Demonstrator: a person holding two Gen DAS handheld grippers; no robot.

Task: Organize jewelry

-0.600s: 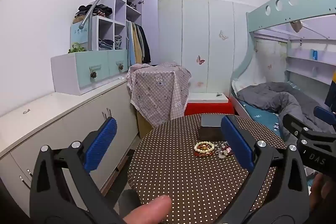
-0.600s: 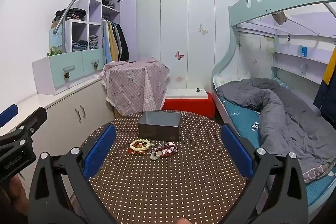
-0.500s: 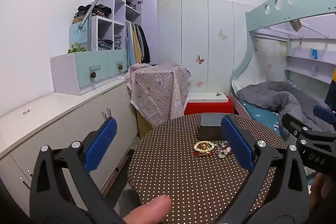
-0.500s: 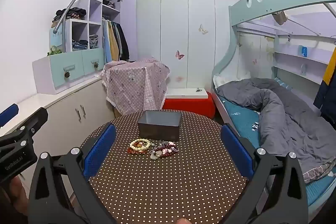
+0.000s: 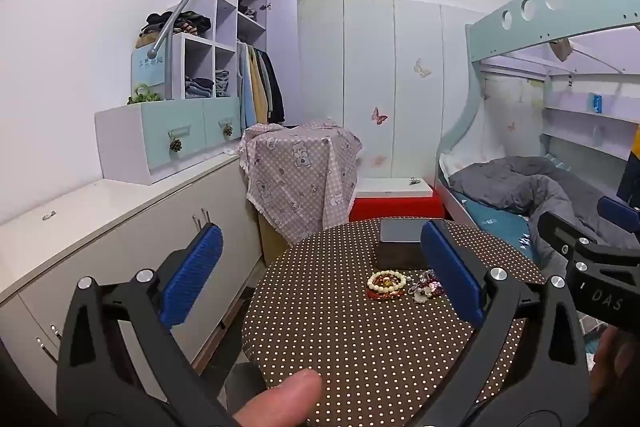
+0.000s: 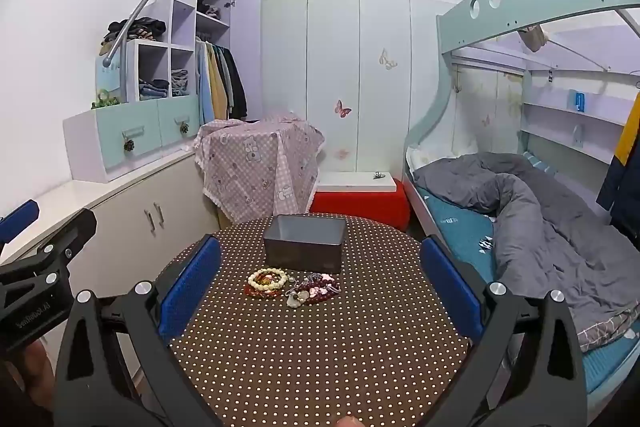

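Observation:
A pile of jewelry lies on a round table with a brown polka-dot cloth (image 6: pixel 320 347). A cream bead bracelet (image 6: pixel 267 279) lies on red beads. Right of it is a tangle of dark red and pink pieces (image 6: pixel 316 289). Behind them stands an open dark grey box (image 6: pixel 305 242). In the left wrist view the bracelet (image 5: pixel 386 281) and box (image 5: pixel 398 247) sit ahead to the right. My left gripper (image 5: pixel 320 275) is open and empty over the table's left edge. My right gripper (image 6: pixel 320 277) is open and empty, short of the jewelry.
White cabinets (image 5: pixel 100 227) run along the left wall. A cloth-covered stand (image 6: pixel 256 163) and a red box with a white top (image 6: pixel 360 195) are behind the table. A bunk bed with a grey duvet (image 6: pixel 540 211) is on the right.

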